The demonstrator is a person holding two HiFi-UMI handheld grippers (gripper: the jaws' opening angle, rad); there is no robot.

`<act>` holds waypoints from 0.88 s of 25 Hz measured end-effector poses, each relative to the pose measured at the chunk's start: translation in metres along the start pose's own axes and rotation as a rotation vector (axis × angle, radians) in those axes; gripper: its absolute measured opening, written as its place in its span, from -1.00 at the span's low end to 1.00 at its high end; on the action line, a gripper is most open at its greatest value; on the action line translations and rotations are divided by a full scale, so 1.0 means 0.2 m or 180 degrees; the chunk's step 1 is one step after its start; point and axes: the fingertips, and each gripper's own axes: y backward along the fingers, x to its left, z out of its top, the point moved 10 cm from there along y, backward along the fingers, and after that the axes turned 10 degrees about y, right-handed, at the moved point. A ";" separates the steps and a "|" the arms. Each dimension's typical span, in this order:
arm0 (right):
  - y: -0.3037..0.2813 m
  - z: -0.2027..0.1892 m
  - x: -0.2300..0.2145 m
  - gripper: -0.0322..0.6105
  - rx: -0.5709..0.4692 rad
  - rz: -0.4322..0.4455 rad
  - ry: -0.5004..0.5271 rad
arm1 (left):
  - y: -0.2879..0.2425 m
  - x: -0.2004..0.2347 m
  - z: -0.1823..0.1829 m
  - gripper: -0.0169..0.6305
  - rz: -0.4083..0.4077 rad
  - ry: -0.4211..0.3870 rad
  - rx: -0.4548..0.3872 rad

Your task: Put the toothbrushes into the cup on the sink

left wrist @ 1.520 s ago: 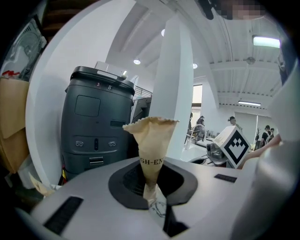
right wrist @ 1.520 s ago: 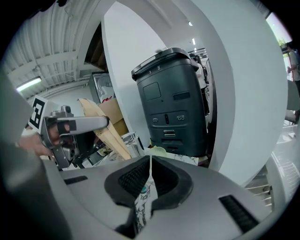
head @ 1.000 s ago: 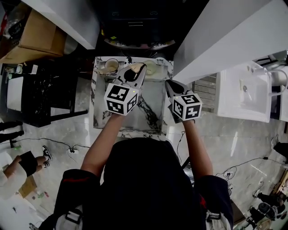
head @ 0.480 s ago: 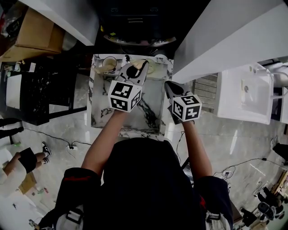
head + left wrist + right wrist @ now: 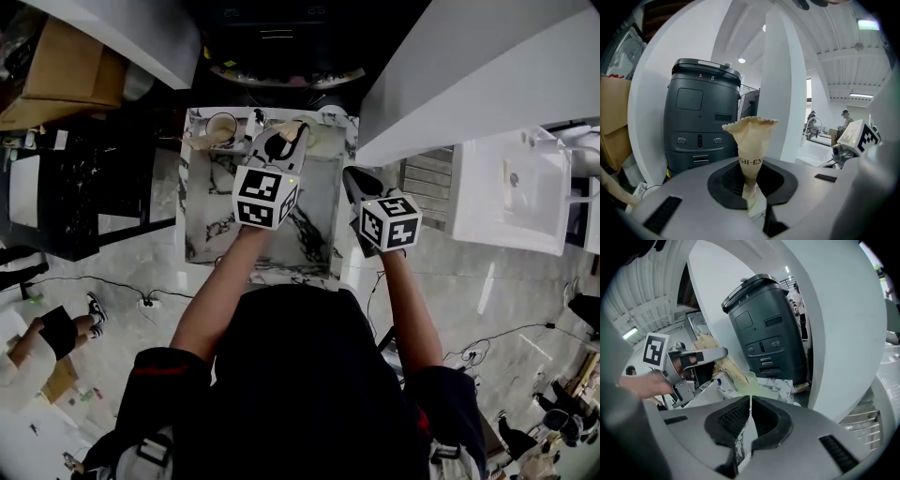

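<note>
Toothbrush (image 5: 752, 136), paper-wrapped, stood upright, pinched in the left gripper (image 5: 751, 204). The pale green cup (image 5: 751, 378) sat on the sink (image 5: 314, 202) just beside its tip, nearer that hand. The right gripper (image 5: 749, 405) was almost closed, seemingly empty.

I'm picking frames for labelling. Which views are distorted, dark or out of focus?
Head view: fisheye bends the white walls, dark at top centre, marble sink well lit. Left gripper view: heavy fisheye, black corners; wrapped toothbrush sharp. Right gripper view: same distortion; pale green thing at the jaws blurred.
</note>
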 end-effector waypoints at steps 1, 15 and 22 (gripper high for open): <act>0.00 -0.01 0.00 -0.77 0.0004 0.0001 -0.0005 | -0.01 0.00 -0.01 -0.85 0.0009 0.0000 0.0014; -0.02 -0.05 -0.02 -0.78 0.0080 0.0024 -0.0037 | -0.05 0.03 -0.11 -0.85 0.0076 0.0111 0.0170; -0.02 -0.07 -0.04 -0.77 0.0103 0.0013 -0.0054 | -0.07 0.02 -0.14 -0.60 0.0067 0.0219 0.0196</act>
